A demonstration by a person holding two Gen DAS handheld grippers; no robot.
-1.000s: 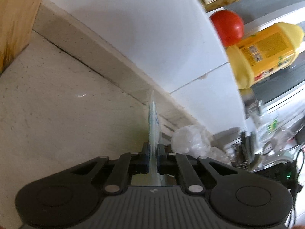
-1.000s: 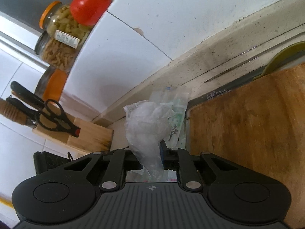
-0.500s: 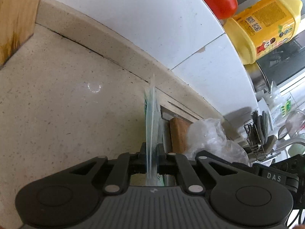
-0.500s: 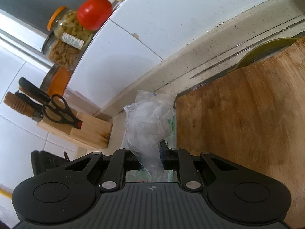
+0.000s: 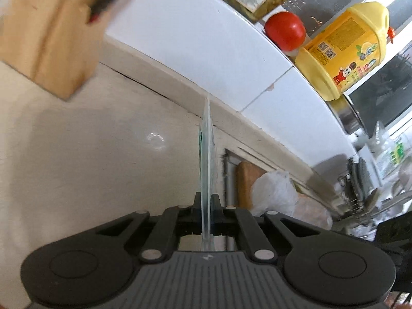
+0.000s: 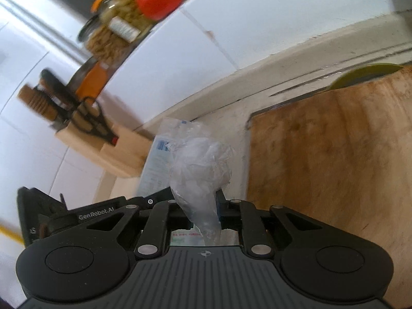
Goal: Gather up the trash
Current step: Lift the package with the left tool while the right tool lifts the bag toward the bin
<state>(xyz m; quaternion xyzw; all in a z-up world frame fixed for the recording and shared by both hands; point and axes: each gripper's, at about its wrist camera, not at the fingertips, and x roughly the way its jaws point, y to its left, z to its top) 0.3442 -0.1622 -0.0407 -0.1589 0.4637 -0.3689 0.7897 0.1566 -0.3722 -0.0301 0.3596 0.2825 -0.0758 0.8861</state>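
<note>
Trash is sitting in both grippers. A flat clear plastic packet with green print (image 5: 206,154) is standing edge-on between the pads of the left gripper (image 5: 206,206), which is clamping fully onto it; the packet's long axis is running straight out along the fingers, its far tip pointing toward the seam where the pale speckled stone bench (image 5: 103,154) is meeting the white tiled wall (image 5: 193,38). A crumpled ball of clear plastic film (image 6: 200,164) is bulging up from the right gripper (image 6: 203,213), whose narrow jaws are pinching its twisted lower end; the ball is widening away from the pads and leaning slightly toward the wall.

Along the bench, a worn brown wooden cutting board (image 6: 334,159) is lying to the right of the film, with the rim of a green plate (image 6: 365,73) showing past its far edge. A light wooden knife block (image 6: 108,146) with black scissors is standing to the left, blurred. On a ledge above the tiles, a red tomato (image 5: 284,31), a large yellow plastic bottle (image 5: 342,51) and glass jars with orange lids (image 6: 116,18) are standing close together.

In the right wrist view the packet is showing just beside and behind the film, with the black body of the left gripper below it.
</note>
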